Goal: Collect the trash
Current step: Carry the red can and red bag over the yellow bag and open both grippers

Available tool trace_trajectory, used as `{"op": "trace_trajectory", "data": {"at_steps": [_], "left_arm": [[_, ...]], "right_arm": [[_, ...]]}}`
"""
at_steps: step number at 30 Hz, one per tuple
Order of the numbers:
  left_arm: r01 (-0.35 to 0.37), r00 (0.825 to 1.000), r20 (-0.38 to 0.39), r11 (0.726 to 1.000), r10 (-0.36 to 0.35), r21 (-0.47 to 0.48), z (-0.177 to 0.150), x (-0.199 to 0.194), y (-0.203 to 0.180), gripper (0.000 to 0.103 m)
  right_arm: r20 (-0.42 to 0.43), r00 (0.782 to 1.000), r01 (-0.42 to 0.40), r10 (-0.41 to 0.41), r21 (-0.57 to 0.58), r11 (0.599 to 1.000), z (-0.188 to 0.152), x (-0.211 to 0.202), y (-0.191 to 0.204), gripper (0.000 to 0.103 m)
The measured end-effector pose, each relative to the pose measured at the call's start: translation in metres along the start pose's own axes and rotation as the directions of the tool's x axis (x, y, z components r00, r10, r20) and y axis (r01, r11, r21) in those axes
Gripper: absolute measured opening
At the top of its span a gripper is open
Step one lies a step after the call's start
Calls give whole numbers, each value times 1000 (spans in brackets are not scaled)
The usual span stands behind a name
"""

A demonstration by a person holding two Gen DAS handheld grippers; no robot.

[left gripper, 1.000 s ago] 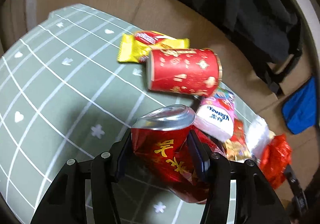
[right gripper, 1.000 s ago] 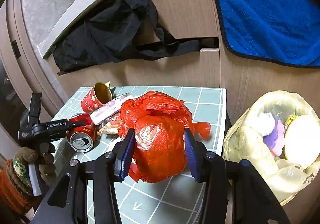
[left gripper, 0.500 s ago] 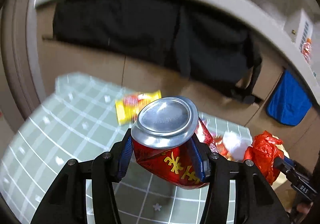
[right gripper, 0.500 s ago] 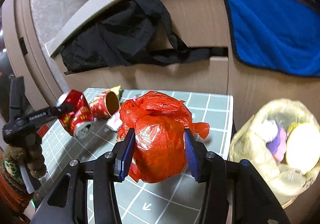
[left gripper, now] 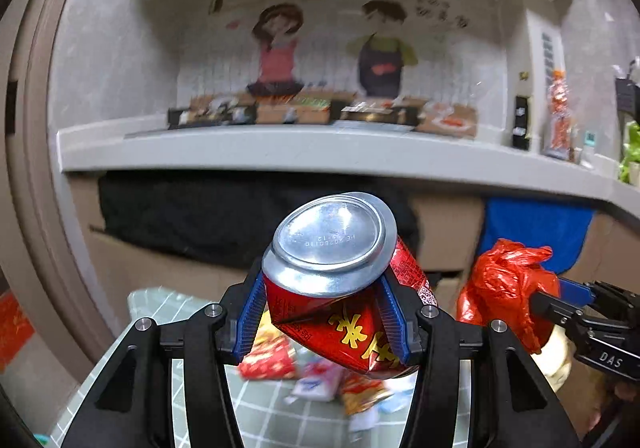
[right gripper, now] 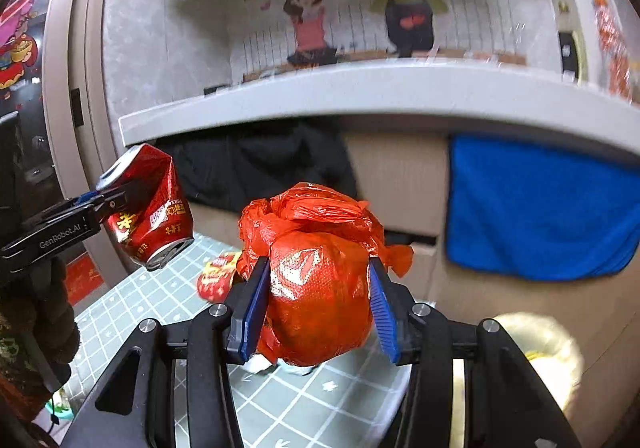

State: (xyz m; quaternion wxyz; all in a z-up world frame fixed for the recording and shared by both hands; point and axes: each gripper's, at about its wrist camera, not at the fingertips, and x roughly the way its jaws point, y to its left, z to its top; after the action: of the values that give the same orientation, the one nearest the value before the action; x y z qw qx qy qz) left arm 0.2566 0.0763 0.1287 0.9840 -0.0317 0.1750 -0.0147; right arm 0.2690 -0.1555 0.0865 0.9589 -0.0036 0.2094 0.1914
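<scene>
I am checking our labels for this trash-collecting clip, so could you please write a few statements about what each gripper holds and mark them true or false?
1. The left gripper is clamped on a dented red drink can. True.
2. The right gripper is open with nothing between its pads. False: it grips a knotted red plastic bag.
3. The can lies on the green grid mat. False: it is held above it.
4. A blue towel hangs below the counter. True.
</scene>
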Motion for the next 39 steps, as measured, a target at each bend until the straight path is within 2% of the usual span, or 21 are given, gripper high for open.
{"op": "trace_trajectory", "data": {"at_steps": [5, 11, 15, 24, 33, 39], "left_arm": [[60, 995, 76, 997, -63, 49, 19, -21, -46, 53], [132, 986, 92, 987, -141, 94, 23, -26, -99, 53], [191, 979, 61, 977, -197, 97, 18, -15, -129, 53], [321, 947, -15, 942, -321, 99, 4, 15, -206, 53], [379, 923, -100, 922, -372, 73, -13, 53, -252, 53], [390, 913, -148, 919, -379, 52, -22, 76, -266, 53]], "right_arm": [[80, 994, 75, -74, -11, 997, 13, -43, -31, 44], [138, 978, 156, -154, -1, 988, 14, -79, -63, 44], [156, 968, 193, -195, 27, 981, 11, -98, -88, 44], [151, 947, 272, -285, 100, 957, 1, -120, -137, 44], [145, 928, 327, -343, 119, 937, -2, -128, -171, 44], [107, 932, 330, -346, 143, 933, -9, -116, -192, 44]]}}
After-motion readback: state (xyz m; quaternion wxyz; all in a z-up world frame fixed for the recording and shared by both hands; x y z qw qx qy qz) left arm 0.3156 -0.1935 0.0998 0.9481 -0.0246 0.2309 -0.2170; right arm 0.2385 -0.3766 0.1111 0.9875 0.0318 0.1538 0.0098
